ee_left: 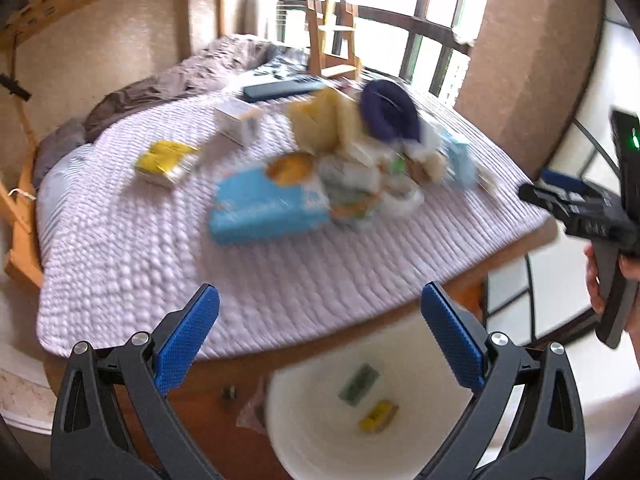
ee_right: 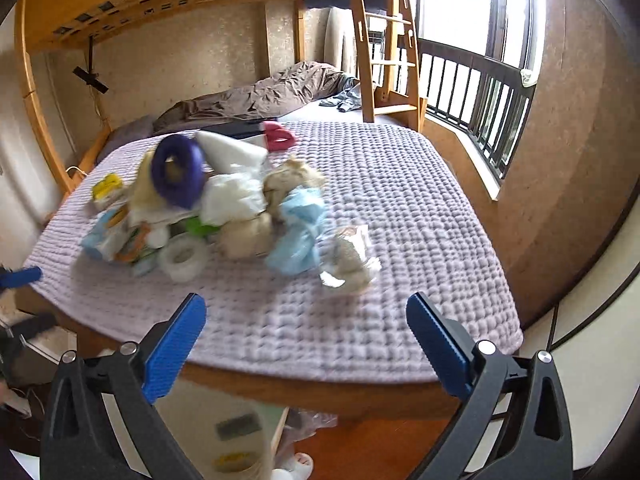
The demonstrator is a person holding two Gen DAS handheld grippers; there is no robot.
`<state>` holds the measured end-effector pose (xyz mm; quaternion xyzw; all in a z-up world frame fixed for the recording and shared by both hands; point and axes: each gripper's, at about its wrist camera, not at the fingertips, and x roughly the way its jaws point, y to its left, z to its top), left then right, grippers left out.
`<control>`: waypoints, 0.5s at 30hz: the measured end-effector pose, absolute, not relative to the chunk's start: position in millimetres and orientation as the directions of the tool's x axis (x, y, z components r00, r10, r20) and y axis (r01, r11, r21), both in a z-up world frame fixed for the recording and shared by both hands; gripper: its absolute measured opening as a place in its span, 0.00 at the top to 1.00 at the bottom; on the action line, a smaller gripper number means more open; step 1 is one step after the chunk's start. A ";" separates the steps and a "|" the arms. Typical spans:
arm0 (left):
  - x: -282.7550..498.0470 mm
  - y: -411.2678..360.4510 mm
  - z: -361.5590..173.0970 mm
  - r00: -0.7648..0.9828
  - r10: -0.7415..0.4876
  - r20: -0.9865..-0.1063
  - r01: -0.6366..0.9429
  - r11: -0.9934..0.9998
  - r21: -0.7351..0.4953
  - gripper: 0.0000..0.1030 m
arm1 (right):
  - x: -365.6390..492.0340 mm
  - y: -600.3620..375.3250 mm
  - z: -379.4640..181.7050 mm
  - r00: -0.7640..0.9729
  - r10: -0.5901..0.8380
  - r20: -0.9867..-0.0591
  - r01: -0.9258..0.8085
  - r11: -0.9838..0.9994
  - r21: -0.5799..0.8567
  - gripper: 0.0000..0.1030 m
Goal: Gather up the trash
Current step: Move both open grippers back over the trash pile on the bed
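Note:
A heap of trash (ee_left: pixel 360 160) lies on the lilac quilt (ee_left: pixel 132 256): a blue box (ee_left: pixel 264 208), a yellow packet (ee_left: pixel 166 162), wrappers, a purple ring (ee_right: pixel 176 170), a crumpled blue bag (ee_right: pixel 298 232) and a clear wrapper (ee_right: pixel 352 260). A white bin (ee_left: pixel 320 420) stands on the floor at the bed's near edge, with a green scrap (ee_left: pixel 359 383) and a yellow scrap (ee_left: pixel 378 416) inside. My left gripper (ee_left: pixel 320 320) hangs open above the bin, nothing between its blue pads. My right gripper (ee_right: pixel 306 328) is open and empty over the bed's edge.
A wooden bunk frame and ladder (ee_right: pixel 384 60) rise behind the bed, with a brown duvet (ee_right: pixel 260 96) at the back. A window railing (ee_right: pixel 480 92) runs along the right. A dark flat device (ee_left: pixel 280 88) and a white box (ee_left: pixel 238 118) lie beyond the heap.

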<state>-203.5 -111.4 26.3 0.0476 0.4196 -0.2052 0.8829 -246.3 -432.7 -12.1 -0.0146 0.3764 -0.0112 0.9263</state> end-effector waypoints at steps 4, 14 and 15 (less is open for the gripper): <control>-171.7 -102.3 30.7 0.582 -0.297 -0.757 0.353 0.931 -0.094 0.01 | -228.9 -441.7 -20.9 0.704 -0.033 -0.710 0.023 0.999 -0.023 0.04; -115.8 -82.8 19.6 0.497 -0.390 -0.775 0.334 0.911 -0.243 0.01 | -195.2 -453.5 -38.9 0.676 -0.030 -0.737 0.024 1.000 -0.018 0.04; -113.4 -83.5 18.3 0.491 -0.394 -0.777 0.334 0.909 -0.250 0.01 | -192.2 -453.5 -40.8 0.673 -0.026 -0.739 0.021 1.000 -0.016 0.04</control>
